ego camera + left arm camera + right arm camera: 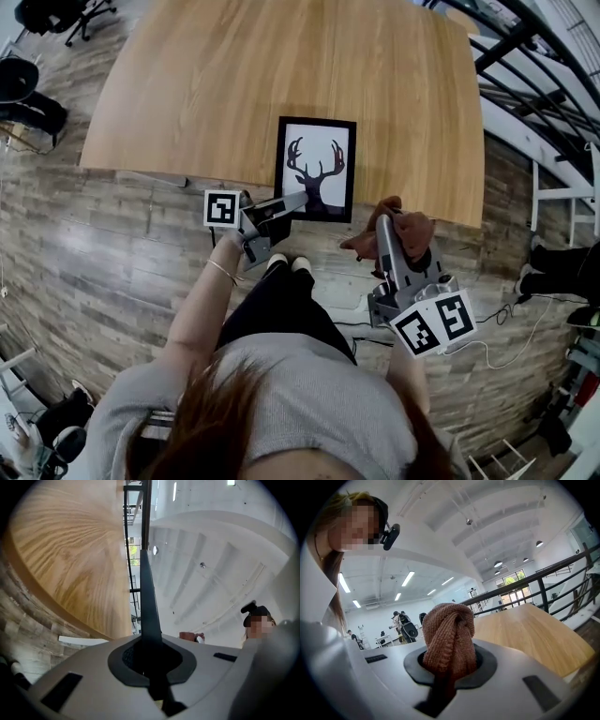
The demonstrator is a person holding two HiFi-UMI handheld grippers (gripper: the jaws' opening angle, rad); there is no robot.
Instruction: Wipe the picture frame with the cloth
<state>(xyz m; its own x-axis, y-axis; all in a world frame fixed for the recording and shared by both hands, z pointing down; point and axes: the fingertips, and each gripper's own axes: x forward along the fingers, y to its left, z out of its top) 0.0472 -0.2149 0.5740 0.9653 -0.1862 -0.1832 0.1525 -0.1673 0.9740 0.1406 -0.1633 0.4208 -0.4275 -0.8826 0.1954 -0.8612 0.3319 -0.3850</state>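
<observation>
A black picture frame point(317, 169) with a deer-antler silhouette on white shows in the head view, over the near edge of the wooden table point(234, 66). My left gripper point(298, 199) is shut on its lower left corner. In the left gripper view the frame point(149, 606) appears edge-on as a thin dark strip rising from between the jaws. My right gripper point(382, 225) hangs to the right of the frame, shut on a bunched brown cloth point(405, 232). The cloth point(450, 634) bulges out of the jaws in the right gripper view.
Black office chairs point(33, 94) stand at the far left on the wood-plank floor. A dark railing point(525, 47) and white bars point(562, 197) run along the right. Cables point(506, 328) lie on the floor at the right. The person's feet point(288, 265) are just below the table edge.
</observation>
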